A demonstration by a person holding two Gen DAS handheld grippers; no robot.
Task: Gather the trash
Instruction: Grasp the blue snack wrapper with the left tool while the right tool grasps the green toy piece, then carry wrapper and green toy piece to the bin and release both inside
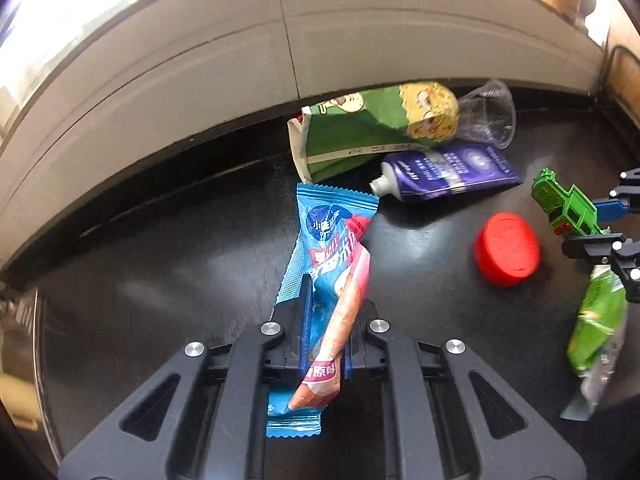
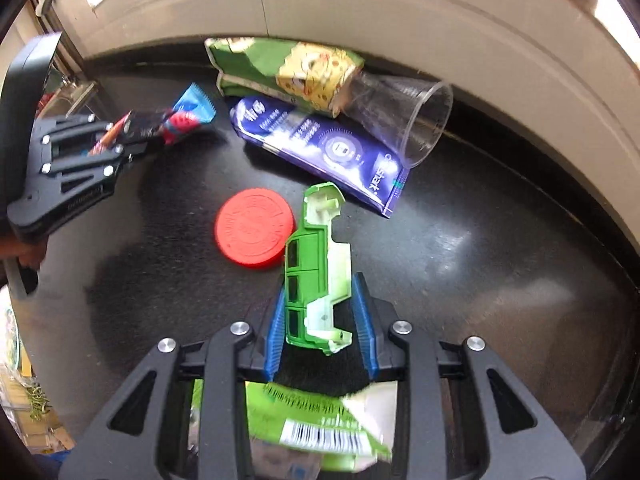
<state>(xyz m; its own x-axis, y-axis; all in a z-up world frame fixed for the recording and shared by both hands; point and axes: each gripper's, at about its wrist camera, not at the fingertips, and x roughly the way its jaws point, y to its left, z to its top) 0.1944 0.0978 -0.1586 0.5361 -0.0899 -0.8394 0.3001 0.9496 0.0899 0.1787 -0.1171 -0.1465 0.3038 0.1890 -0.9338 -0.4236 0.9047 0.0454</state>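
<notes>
Gripping: left gripper [image 1: 325,312] is pinching the blue-and-pink crinkled snack wrapper [image 1: 329,280] above the black glossy table [image 1: 180,264].
Right gripper [image 2: 320,320]: jaws are standing spread around the green plastic toy-car shell [image 2: 314,276].
Lying nearby: red round plastic lid [image 2: 253,233], purple squeezed tube [image 1: 448,170], green cartoon-printed bag [image 1: 376,126], clear plastic cup [image 2: 404,118].

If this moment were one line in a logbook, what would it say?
left gripper: shut on blue snack wrapper | right gripper: jaws around green toy truck shell, grip unclear | red lid: on black table
</notes>
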